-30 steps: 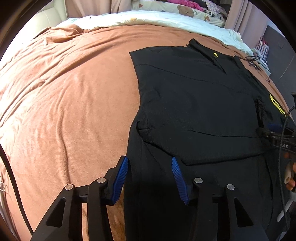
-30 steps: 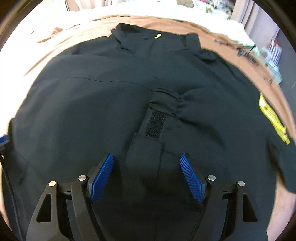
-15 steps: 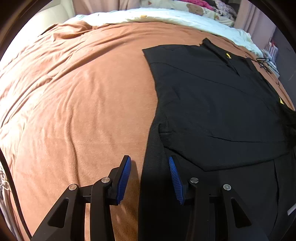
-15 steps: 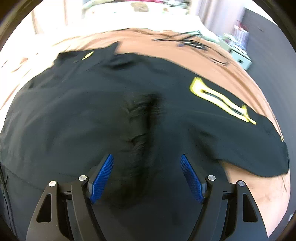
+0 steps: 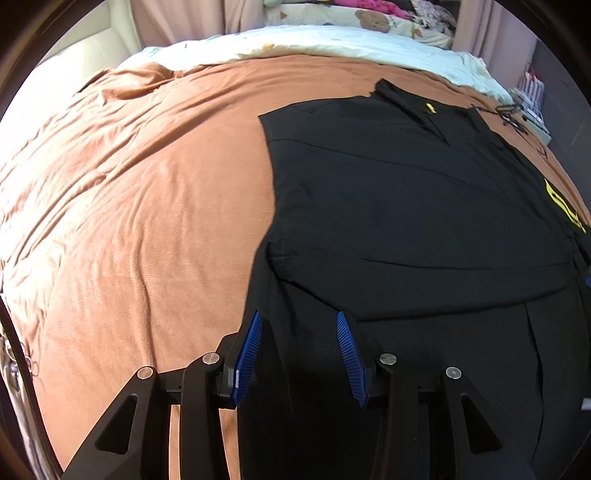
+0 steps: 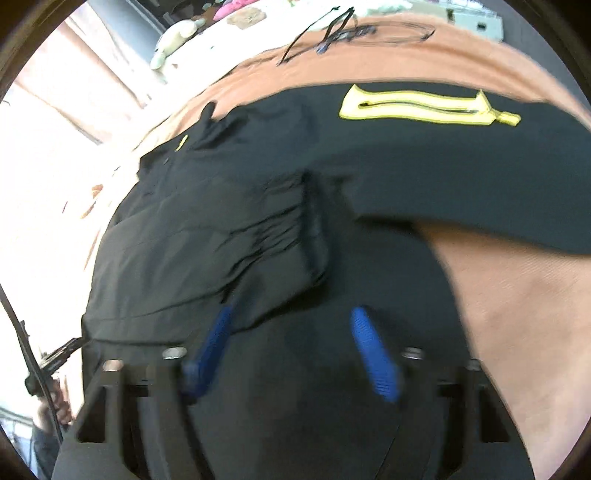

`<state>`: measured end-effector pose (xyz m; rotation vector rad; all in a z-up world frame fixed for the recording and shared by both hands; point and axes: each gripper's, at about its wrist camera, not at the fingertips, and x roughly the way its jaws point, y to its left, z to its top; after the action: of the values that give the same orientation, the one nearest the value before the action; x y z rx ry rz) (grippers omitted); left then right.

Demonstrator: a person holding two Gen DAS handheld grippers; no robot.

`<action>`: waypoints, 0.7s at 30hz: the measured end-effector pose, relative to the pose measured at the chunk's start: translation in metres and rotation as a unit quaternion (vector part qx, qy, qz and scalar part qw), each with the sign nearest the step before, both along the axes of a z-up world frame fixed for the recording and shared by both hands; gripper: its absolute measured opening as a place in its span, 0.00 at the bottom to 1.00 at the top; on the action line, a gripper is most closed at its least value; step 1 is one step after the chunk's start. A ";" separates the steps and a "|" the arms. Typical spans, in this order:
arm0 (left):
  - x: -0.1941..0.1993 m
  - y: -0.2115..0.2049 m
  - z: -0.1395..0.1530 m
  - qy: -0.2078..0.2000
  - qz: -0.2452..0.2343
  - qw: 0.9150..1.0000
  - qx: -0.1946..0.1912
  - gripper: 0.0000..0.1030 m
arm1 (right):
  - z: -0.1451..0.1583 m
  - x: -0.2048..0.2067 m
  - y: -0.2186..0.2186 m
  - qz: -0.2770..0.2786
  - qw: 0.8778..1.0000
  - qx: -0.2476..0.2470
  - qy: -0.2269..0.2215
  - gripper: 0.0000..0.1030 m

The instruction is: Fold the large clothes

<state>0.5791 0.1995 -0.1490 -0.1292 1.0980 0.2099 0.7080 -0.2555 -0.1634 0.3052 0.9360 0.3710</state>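
Both claws are hovering low over the black jacket (image 5: 406, 206), which is lying spread on the bed's rust-brown cover (image 5: 147, 206), its collar toward the far pillows. Left claw (image 5: 299, 343) is standing partly open right at the garment's left edge, cloth lying beneath the gap but neither blue pad pressing on it. Right claw (image 6: 291, 350) is blurred with motion; its jaws have just been closing, yet they are showing a clear gap with only flat black fabric below, so it is gripping nothing.

One sleeve is already lying folded across the chest, its gathered cuff (image 6: 310, 229) sitting just ahead of the right claw. The other sleeve, the one with the yellow zip (image 6: 424, 107), is stretching out toward the bed's right side. I would judge the sleeve-folding step is half done. Next, the right claw probably needs to pinch that outstretched sleeve and carry it across the body, keeping the layers beneath from dragging.

Beyond the jacket, a pale quilt (image 5: 332, 44) and printed pillows are piled at the head of the bed, black cables (image 6: 343, 29) are trailing on the cover, and pinkish curtains are hanging behind.
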 end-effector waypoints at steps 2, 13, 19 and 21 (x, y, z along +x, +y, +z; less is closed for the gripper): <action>-0.002 -0.003 0.003 0.002 -0.005 1.000 0.001 0.44 | -0.010 0.007 0.002 0.003 1.000 0.015 0.017 0.32; 0.010 -0.020 -0.004 0.020 -0.024 0.999 0.020 0.44 | -0.022 0.050 0.001 -0.020 0.998 0.067 0.004 0.10; 0.027 -0.023 -0.017 0.027 -0.023 0.999 0.024 0.44 | -0.010 0.048 0.004 -0.022 0.998 0.053 -0.004 0.10; 0.029 -0.023 -0.020 0.024 -0.022 0.999 0.025 0.44 | -0.006 0.048 0.006 -0.024 0.999 0.040 -0.002 0.10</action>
<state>0.6086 0.1769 -0.1688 -0.0543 1.1421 0.2019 0.7555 -0.2492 -0.1696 0.3993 0.9094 0.3647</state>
